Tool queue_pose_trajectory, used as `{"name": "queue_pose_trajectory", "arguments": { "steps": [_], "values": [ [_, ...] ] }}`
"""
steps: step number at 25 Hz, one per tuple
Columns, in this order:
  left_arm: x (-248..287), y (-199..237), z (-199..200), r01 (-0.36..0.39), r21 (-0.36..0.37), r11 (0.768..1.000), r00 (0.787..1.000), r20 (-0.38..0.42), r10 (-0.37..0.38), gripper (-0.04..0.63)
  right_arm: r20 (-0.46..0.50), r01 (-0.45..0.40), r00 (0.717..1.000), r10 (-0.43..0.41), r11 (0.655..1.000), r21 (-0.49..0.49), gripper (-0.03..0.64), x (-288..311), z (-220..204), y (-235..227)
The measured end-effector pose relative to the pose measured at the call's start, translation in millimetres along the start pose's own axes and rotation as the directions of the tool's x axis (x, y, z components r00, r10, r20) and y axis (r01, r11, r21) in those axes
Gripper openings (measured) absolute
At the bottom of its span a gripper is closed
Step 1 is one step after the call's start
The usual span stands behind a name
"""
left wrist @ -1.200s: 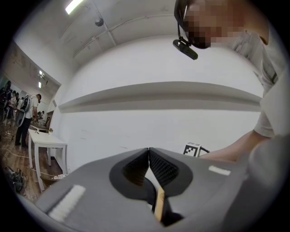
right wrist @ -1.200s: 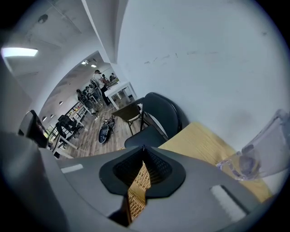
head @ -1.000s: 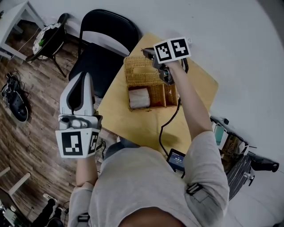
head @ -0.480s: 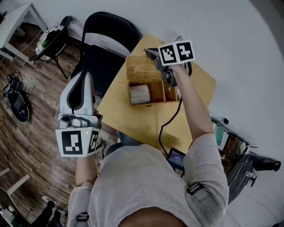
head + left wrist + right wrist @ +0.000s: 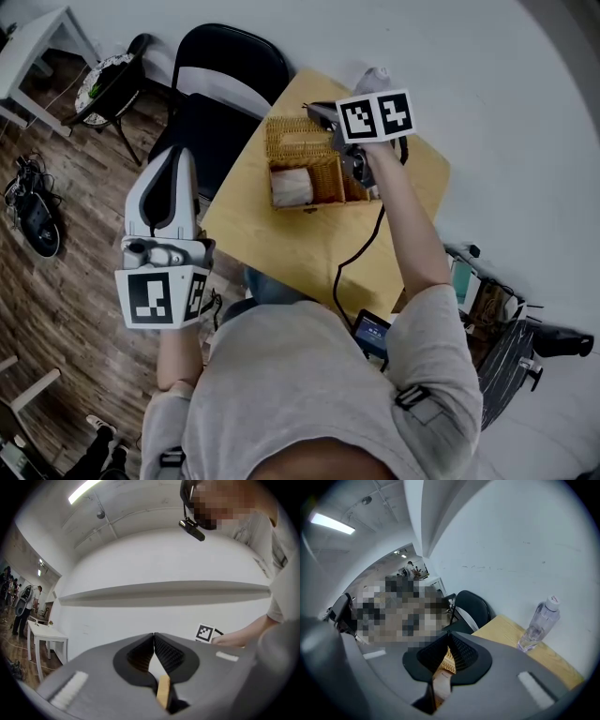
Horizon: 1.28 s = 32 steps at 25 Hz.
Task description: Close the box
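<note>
Lid (image 5: 298, 137) looks shorter from the head view than it did a second ago. It was flopped back behind the wicker box (image 5: 314, 204), and now it's tipped up off the worktop (image 5: 309, 267) a bit. The right gripper (image 5: 317, 112) is clamped on the lid's far edge, and you can see the wicker weave pinched between its jaws in the right gripper view. So the swing has started, but only just. The box is still wide open near the far side of the worktop, with a pale bundle (image 5: 292, 187) showing in its left compartment. My guess is the lid still needs to come all the way up and over toward the person before it drops shut.

The left gripper (image 5: 173, 159) hasn't really budged. Its jaws are together with nothing in them, and it's hanging off to the left over the floor, well away from the box.
</note>
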<state>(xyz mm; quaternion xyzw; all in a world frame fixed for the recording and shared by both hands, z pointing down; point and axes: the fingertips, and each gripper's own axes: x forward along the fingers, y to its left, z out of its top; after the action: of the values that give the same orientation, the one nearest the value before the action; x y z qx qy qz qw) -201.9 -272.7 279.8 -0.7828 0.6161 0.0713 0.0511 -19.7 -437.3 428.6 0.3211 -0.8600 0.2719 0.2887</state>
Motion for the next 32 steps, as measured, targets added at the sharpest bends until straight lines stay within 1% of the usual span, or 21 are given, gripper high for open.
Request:
{"name": "queue_pose_trajectory", "arguments": {
  "steps": [7, 15, 32],
  "values": [
    [-15.8, -5.2, 6.3, 0.006, 0.007, 1.000, 1.000, 0.012, -0.006, 0.060, 0.028, -0.015, 0.999, 0.015, 1.000, 0.002, 0.021, -16.0, -13.3, 15.6],
    [-27.2, -19.4, 12.6, 0.014, 0.010, 1.000, 1.000, 0.022, -0.014, 0.058, 0.035, -0.023, 0.999, 0.024, 1.000, -0.008, 0.021, -33.7, -33.7, 27.1],
    [-53.0, -31.0, 20.8, 0.019, 0.007, 1.000, 0.999, 0.038, -0.019, 0.058, 0.021, -0.032, 0.999, 0.032, 0.999, 0.005, 0.021, -47.6, -81.3, 48.2]
  ]
}}
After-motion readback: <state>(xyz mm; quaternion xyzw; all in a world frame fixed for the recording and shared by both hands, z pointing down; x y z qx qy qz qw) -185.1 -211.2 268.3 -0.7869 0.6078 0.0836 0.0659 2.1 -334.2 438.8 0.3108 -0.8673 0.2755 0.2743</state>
